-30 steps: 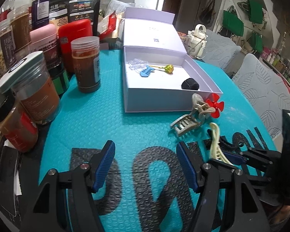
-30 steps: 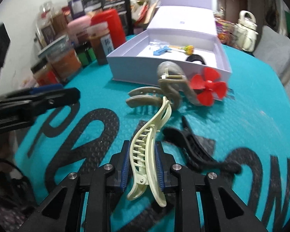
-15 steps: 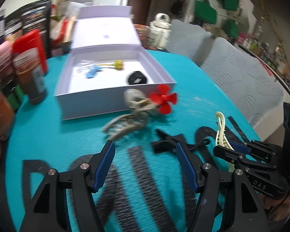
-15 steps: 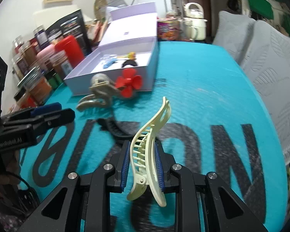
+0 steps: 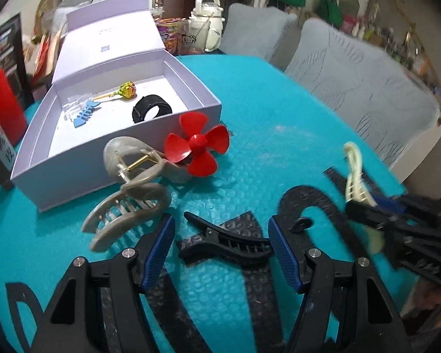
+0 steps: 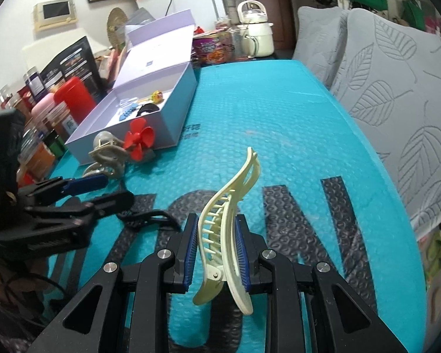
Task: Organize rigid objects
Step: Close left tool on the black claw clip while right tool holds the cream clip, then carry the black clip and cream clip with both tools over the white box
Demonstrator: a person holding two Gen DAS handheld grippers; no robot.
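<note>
My right gripper is shut on a cream hair claw clip and holds it above the teal mat; the clip also shows in the left wrist view. My left gripper is open, its blue pads on either side of a black hair clip lying on the mat. A taupe claw clip and a red propeller lie against the front wall of the open lavender box. The box holds a blue fishbone clip, a lollipop-like piece and a black band.
Jars and red canisters stand left of the box. A white kettle and a snack bowl stand behind it. Grey leaf-pattern cushions line the table's right edge. The mat has large black letters.
My right gripper has lifted the cream clip and swung it right, away from the other clips. My left gripper has moved right and forward, now straddling the black clip.
</note>
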